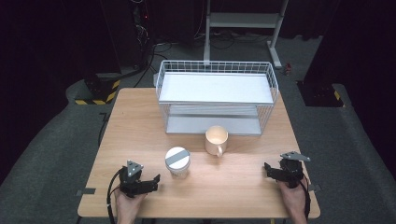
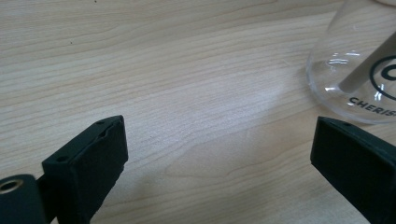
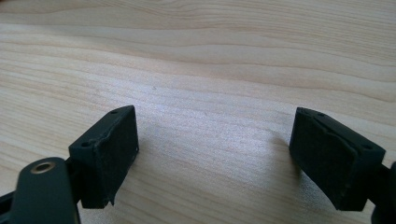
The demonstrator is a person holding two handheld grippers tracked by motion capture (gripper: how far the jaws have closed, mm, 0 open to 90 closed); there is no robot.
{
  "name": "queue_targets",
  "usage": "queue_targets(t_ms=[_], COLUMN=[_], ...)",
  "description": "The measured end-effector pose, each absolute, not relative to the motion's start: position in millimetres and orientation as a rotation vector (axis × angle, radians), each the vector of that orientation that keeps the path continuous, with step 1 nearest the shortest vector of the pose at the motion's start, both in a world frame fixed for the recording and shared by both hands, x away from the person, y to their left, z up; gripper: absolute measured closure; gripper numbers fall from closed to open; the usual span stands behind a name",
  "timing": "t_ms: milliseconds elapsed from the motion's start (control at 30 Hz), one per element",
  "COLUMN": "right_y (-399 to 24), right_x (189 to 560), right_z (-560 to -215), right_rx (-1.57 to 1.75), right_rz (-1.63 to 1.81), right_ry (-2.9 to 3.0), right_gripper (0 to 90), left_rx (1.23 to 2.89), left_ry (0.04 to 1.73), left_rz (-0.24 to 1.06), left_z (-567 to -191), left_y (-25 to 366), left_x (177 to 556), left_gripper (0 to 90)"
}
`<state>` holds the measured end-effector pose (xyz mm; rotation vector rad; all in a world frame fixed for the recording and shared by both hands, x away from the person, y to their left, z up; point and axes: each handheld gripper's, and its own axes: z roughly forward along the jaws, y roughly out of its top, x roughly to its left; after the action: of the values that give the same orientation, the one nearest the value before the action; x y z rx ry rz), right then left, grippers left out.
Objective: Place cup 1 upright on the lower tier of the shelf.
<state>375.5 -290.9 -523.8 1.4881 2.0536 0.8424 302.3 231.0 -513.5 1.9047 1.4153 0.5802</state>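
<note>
- Left gripper (image 1: 155, 179), jaws wide and empty, sits near a clear lidded jar (image 1: 177, 162).
- Right gripper (image 1: 267, 169) rests apart on the table (image 1: 140, 121), jaws wide, empty.

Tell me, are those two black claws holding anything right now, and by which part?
Nothing is held. The left gripper has its jaws open over bare table, with the clear lidded jar just beside it. The right gripper is open too.

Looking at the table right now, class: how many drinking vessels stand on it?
2. A clear lidded cup stands near the front, beside the left gripper; a cream mug stands just before the wire rack. Nothing shows on the rack's shelves.
</note>
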Motion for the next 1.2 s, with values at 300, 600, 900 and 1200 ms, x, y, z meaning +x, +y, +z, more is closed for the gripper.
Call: queue_targets(t_ms=[300, 600, 900, 1200], right_y=[-290.9, -290.8, -290.8, -290.8], right_x=[375.5, 375.5, 375.5, 375.5], right_z=[-523.8, -523.8, -523.8, -523.8], right_rx=[1.488, 1.488, 1.488, 1.487], right_rz=[0.842, 0.843, 0.842, 0.842], right_ry=[2.053, 2.053, 2.053, 2.054], right_gripper=[15.7, 15.7, 15.7, 15.7], left_rx=[1.9, 1.911, 1.954, 1.962], left_ry=[1.398, 1.367, 1.333, 1.293], left_rz=[0.55, 0.547, 0.52, 0.505], left_z=[-515.9, -514.6, -515.5, -512.7], left_y=[224.4, 214.4, 204.7, 191.8], left_x=[295.5, 289.8, 287.1, 285.4], left_gripper=[3.8, 3.8, 3.9, 3.9])
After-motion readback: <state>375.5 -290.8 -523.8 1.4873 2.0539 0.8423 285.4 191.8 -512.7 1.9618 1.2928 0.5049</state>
